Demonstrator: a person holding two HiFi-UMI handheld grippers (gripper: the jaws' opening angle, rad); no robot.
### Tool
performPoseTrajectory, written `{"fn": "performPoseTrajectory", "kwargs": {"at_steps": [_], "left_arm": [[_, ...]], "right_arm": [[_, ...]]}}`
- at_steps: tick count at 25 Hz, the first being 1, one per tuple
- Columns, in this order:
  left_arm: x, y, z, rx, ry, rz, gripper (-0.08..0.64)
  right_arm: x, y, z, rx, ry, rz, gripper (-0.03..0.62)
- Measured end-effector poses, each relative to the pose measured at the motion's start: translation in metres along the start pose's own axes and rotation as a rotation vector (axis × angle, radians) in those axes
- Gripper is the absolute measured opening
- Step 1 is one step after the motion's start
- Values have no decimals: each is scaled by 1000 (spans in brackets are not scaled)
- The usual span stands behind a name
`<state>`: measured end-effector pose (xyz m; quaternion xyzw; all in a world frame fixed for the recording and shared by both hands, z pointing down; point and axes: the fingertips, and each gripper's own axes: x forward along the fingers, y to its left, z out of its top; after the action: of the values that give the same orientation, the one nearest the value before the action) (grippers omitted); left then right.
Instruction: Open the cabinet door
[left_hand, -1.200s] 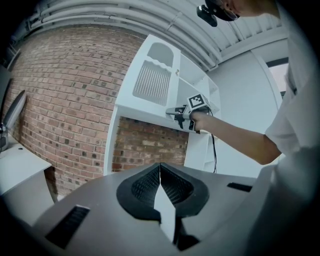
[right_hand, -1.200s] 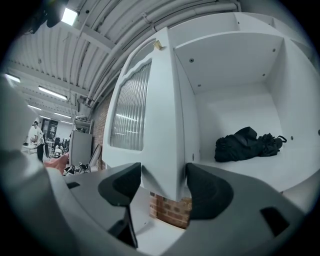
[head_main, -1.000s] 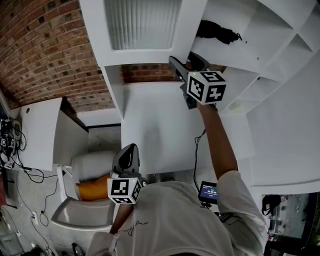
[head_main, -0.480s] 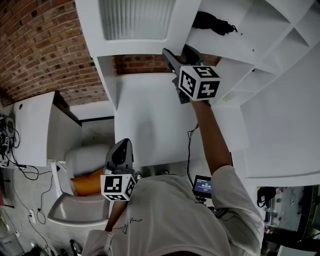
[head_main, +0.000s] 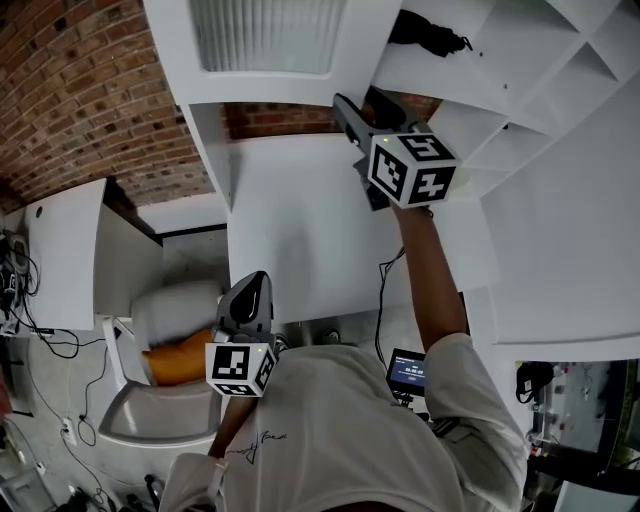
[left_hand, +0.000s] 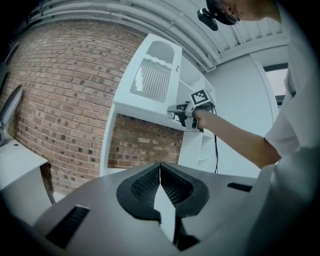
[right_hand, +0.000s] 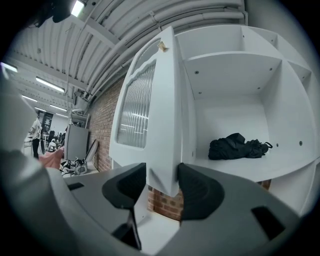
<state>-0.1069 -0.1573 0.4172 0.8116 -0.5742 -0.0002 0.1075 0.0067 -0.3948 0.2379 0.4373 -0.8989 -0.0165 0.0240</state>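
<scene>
While the right gripper (right_hand: 161, 182), jaws just closing, pinches the door (right_hand: 165, 110) edge at twelve o'clock, opening is under way; next, swing it toward nine. Left gripper (left_hand: 160, 185) idles closed.

blocked: cabinet door (right_hand: 155, 100) edge-on, dead ahead | free: shelf bay (right_hand: 225, 117) to its right | clutter: dark bundle (right_hand: 237, 145) inside

head view: up top, staring steeply down over the cabinet door (head_main: 270, 50)
left gripper view: low, well back, facing it
right gripper view: right up against its edge
shared: door's in all three
</scene>
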Motion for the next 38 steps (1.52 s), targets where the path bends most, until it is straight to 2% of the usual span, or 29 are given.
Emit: {"fn": "performPoseTrajectory", "kwargs": {"at_steps": [10, 38], "left_arm": [[-2, 1, -3, -3, 13, -9, 16], [-2, -11, 0, 4, -8, -44, 15]], "right_arm": [[-11, 4, 0, -7, -10, -12, 172], [-34, 20, -1, -19, -9, 2, 137]]}}
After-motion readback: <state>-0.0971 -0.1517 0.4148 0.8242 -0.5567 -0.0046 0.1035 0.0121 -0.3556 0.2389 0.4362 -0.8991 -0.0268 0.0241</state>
